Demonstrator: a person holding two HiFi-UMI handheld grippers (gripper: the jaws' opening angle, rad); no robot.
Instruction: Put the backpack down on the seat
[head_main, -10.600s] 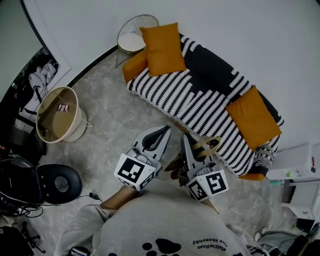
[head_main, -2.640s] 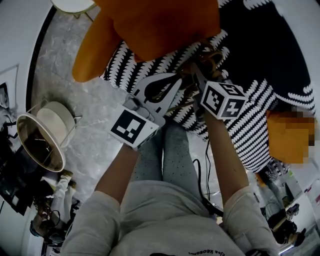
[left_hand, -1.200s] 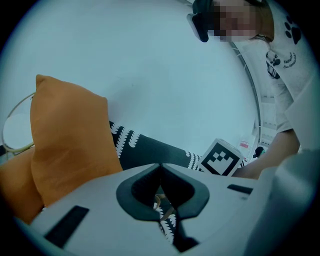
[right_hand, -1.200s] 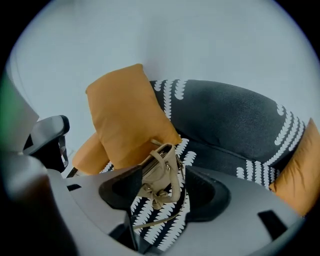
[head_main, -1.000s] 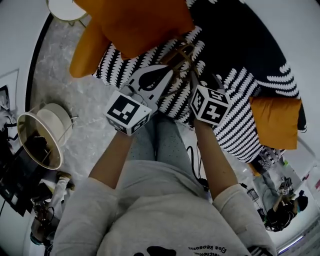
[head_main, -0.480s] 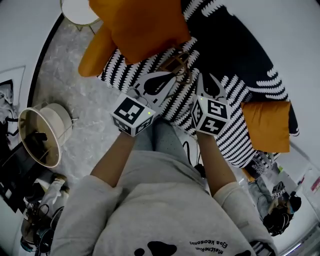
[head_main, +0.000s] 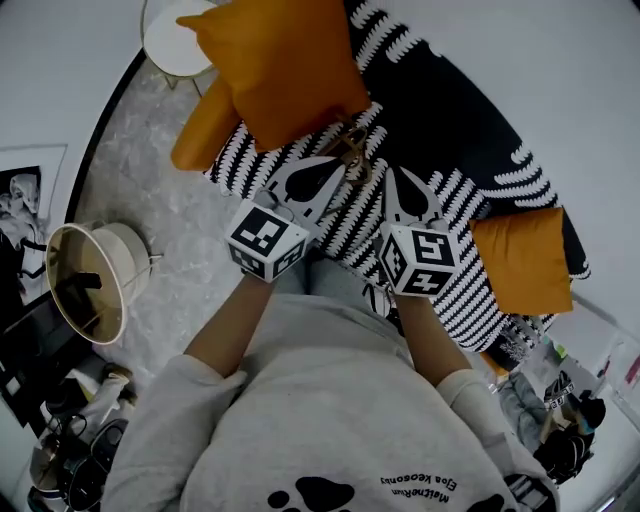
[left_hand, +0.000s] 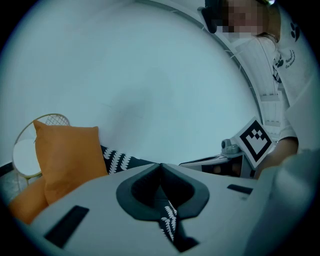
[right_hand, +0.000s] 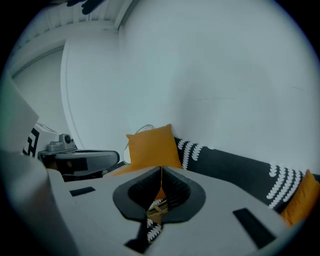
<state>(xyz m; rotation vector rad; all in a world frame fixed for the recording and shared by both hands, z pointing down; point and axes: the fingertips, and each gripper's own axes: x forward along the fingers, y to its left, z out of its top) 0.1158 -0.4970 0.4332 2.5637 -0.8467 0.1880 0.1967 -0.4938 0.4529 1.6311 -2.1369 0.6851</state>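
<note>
Left gripper (head_main: 336, 163) (jaws together) hangs near backpack (head_main: 353, 142).

Sofa cover (head_main: 450, 130): I read knit-look cloth, matt | orange cushion (head_main: 280, 60): smooth matt fabric | left gripper (left_hand: 161, 165): matt grey plastic shell, dark ribbed pads (left_hand: 142, 187) | side table (left_hand: 47, 120): thin wire metal | floor (head_main: 170, 210): mottled, stone-like.

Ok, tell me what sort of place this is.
Probably a living room or a lounge corner set up indoors: a sofa with a black-and-white patterned cover, orange cushions on it, and a small round side table by its end near the wall.
</note>
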